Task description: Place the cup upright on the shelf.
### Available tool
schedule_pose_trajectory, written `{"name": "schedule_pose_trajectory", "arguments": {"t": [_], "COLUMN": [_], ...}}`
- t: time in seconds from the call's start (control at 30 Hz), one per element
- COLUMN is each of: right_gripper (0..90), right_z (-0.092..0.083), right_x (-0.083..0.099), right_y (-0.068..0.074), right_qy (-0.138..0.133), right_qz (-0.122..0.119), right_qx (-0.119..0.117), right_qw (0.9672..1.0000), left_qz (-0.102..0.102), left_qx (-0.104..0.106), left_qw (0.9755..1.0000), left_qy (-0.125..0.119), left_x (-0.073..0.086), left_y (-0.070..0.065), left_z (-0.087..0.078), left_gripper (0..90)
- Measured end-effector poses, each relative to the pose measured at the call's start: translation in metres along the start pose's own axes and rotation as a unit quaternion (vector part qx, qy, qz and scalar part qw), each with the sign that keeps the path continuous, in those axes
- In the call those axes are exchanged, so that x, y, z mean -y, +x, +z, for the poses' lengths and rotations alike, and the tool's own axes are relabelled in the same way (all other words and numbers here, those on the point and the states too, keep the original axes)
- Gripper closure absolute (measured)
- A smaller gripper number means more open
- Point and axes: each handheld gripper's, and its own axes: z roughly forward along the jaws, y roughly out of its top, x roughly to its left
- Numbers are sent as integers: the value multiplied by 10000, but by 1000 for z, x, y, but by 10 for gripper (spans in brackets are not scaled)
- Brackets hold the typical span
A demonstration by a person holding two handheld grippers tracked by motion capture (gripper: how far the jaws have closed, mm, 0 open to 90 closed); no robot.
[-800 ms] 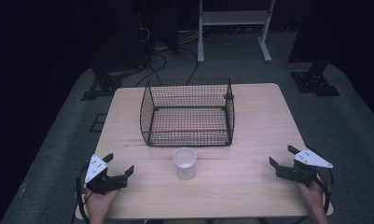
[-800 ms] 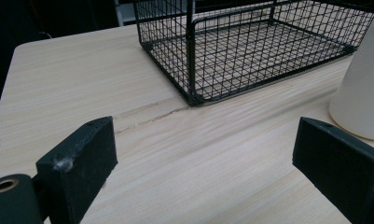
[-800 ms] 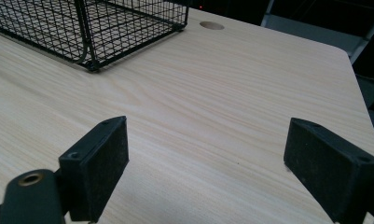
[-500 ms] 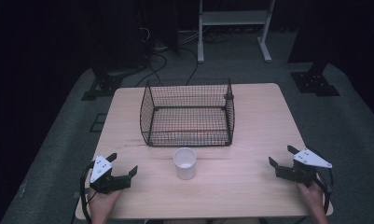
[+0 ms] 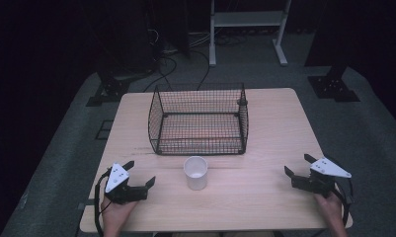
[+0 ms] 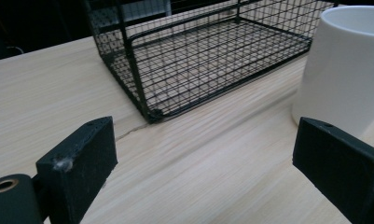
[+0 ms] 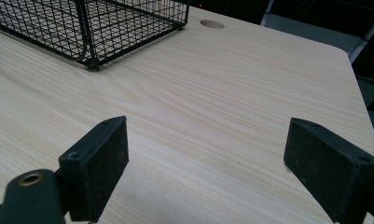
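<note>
A white paper cup (image 5: 195,172) stands upright on the wooden table (image 5: 264,143), just in front of a black wire basket (image 5: 198,118). My left gripper (image 5: 142,173) sits low over the table to the cup's left, jaws open and empty, pointing toward the cup. In the left gripper view the cup (image 6: 343,70) rises behind the right jaw, apart from it, and the basket (image 6: 198,56) lies ahead. My right gripper (image 5: 297,164) is open and empty near the table's front right corner, well away from the cup.
The basket (image 7: 96,23) has nothing inside it. A round cable hole (image 7: 211,23) is in the tabletop behind it. The table's right edge (image 7: 357,79) lies close to my right gripper. A white shelf frame (image 5: 247,19) and dark stands are on the floor beyond.
My left gripper has shifted a little to the right, toward the cup. The right gripper, cup and basket have stayed where they were.
</note>
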Motion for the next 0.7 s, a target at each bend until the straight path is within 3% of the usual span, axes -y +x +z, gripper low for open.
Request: {"name": "schedule_pose_trajectory", "arguments": {"t": [0.33, 0.7], "right_gripper": [131, 131], "right_z": [0, 0], "right_x": [0, 0], "right_y": [0, 0], "right_qy": [-1, -4], "right_qz": [-13, 13], "right_qx": [-17, -9], "right_qw": [10000, 10000], "left_qz": [191, 416], "left_qx": [146, 554], "left_qw": [9997, 9976], "left_qy": [-29, 48], "left_x": [-7, -17], "left_y": [-11, -26], "left_z": [3, 10], "left_gripper": [44, 25]}}
